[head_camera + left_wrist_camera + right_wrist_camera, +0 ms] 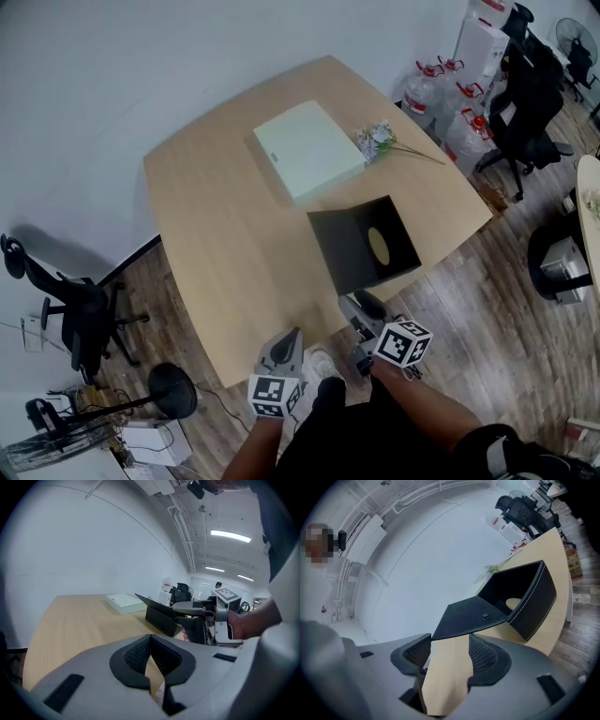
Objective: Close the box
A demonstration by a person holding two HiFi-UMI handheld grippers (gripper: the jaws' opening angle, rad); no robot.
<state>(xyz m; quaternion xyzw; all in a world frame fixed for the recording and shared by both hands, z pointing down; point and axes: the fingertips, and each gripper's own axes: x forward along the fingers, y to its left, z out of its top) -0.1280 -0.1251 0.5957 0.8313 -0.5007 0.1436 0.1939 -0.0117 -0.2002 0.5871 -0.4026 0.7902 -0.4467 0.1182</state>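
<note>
Head view: black, white-stitched rectangular box (366, 246), open with its flap out, near the front right edge of the light wooden table (206, 234). Flat pale green box (307, 150) behind it.
Left gripper view: left gripper (151, 639), jaws together, empty.
Right gripper view: right gripper (450, 646), jaws apart, nothing between; box flap just beyond the tips.

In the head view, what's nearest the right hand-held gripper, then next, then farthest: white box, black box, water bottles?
1. Black box, right in front of the right hand-held gripper.
2. White box, farther back on the table.
3. Water bottles, on the floor beyond.
</note>
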